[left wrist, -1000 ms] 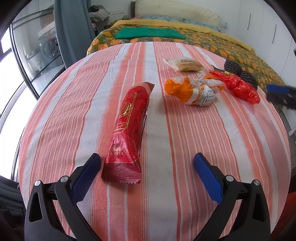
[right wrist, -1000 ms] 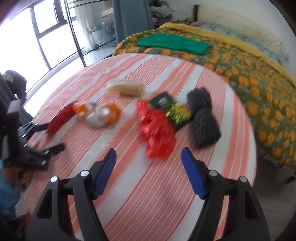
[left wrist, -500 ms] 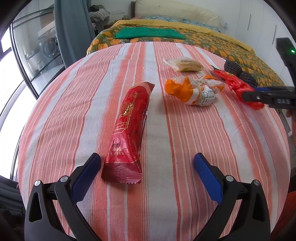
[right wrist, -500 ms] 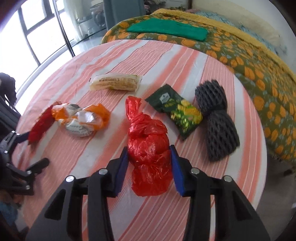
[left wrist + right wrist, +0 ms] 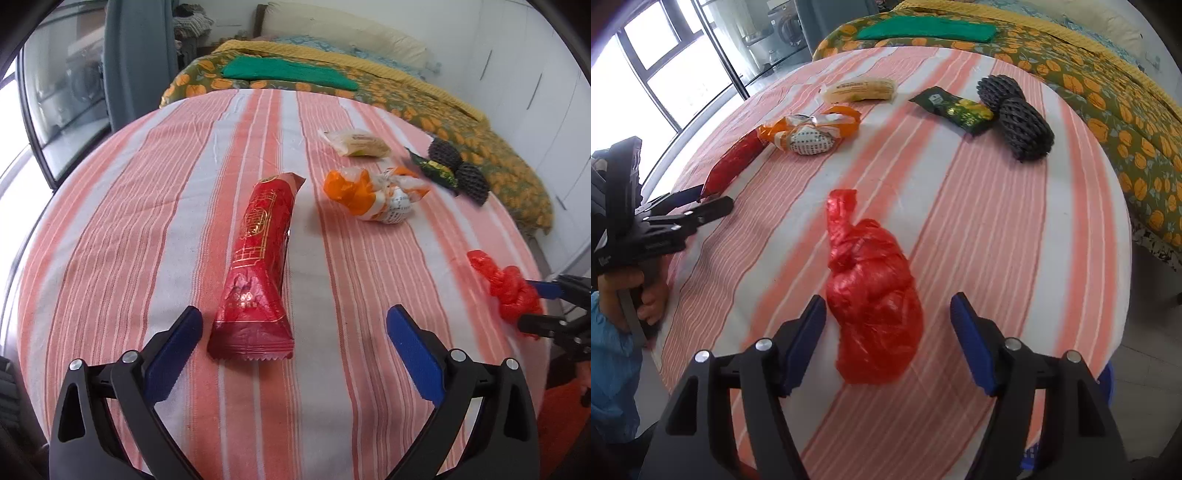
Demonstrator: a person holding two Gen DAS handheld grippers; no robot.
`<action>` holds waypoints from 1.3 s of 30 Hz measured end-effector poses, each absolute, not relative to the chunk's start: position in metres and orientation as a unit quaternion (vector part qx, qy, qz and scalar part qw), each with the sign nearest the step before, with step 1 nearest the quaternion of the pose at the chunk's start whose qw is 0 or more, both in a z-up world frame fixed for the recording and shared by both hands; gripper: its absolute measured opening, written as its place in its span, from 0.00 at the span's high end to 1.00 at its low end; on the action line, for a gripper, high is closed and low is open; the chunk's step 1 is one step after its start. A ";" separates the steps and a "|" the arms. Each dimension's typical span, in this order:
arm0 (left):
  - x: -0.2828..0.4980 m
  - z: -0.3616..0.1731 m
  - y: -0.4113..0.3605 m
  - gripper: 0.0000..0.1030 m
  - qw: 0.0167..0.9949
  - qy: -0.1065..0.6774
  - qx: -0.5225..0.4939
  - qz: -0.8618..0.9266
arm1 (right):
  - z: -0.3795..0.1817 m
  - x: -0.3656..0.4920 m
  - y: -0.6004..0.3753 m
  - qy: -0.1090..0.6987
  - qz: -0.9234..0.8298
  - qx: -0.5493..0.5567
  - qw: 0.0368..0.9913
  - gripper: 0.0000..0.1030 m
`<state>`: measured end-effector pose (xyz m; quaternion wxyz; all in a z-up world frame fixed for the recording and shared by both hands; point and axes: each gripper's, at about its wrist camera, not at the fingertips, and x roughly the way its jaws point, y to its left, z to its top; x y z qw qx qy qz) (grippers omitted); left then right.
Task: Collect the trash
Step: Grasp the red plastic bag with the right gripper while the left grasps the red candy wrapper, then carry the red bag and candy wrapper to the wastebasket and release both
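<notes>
A knotted red plastic bag [image 5: 871, 291] lies on the striped tablecloth [image 5: 997, 221] near the table's edge, between the jaws of my right gripper [image 5: 888, 301]. Those jaws are opening and the pads do not press the bag. In the left wrist view the same red bag [image 5: 509, 288] sits at the right edge with the right gripper [image 5: 543, 302] around it. My left gripper [image 5: 294, 314] is open over the near end of a long red wrapper [image 5: 258, 258], which lies flat beside the left finger.
Farther back lie an orange-and-white bag [image 5: 812, 133], a pale yellow packet [image 5: 860, 90], a green snack packet [image 5: 955, 109] and black foam netting [image 5: 1019, 118]. A bed [image 5: 1108, 74] stands behind the table. A hand holds the left gripper [image 5: 687, 206].
The right gripper shut on the red bag, dragged it toward the table's near edge, and its jaws have now come apart. The left gripper has barely moved.
</notes>
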<state>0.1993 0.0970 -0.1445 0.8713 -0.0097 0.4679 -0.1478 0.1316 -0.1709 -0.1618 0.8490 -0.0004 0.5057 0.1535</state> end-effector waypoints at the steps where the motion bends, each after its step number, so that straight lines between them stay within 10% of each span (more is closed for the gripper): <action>1: 0.200 -0.142 0.099 0.04 0.870 0.469 -0.011 -0.150 | -0.161 0.131 -0.173 0.505 0.154 -0.003 0.849 0.31; 10: 0.241 -0.132 0.094 0.13 0.859 0.490 0.038 -0.143 | -0.148 0.140 -0.140 0.488 0.192 -0.110 0.845 0.30; 12: 0.248 -0.137 0.094 0.24 0.852 0.503 0.039 -0.142 | -0.155 0.148 -0.134 0.497 0.186 -0.125 0.839 0.30; 14: 0.251 -0.140 0.095 0.39 0.849 0.509 0.043 -0.136 | -0.162 0.155 -0.132 0.509 0.177 -0.125 0.833 0.57; 17: 0.248 -0.138 0.100 0.76 0.855 0.502 0.038 -0.126 | -0.162 0.153 -0.138 0.507 0.169 -0.098 0.839 0.58; 20: 0.238 -0.134 0.112 0.86 0.862 0.493 0.015 -0.121 | -0.153 0.143 -0.146 0.489 0.168 -0.070 0.853 0.58; 39: 0.119 -0.079 0.001 0.94 0.867 0.431 -0.029 -0.248 | -0.125 0.059 -0.264 0.418 0.135 0.091 0.894 0.58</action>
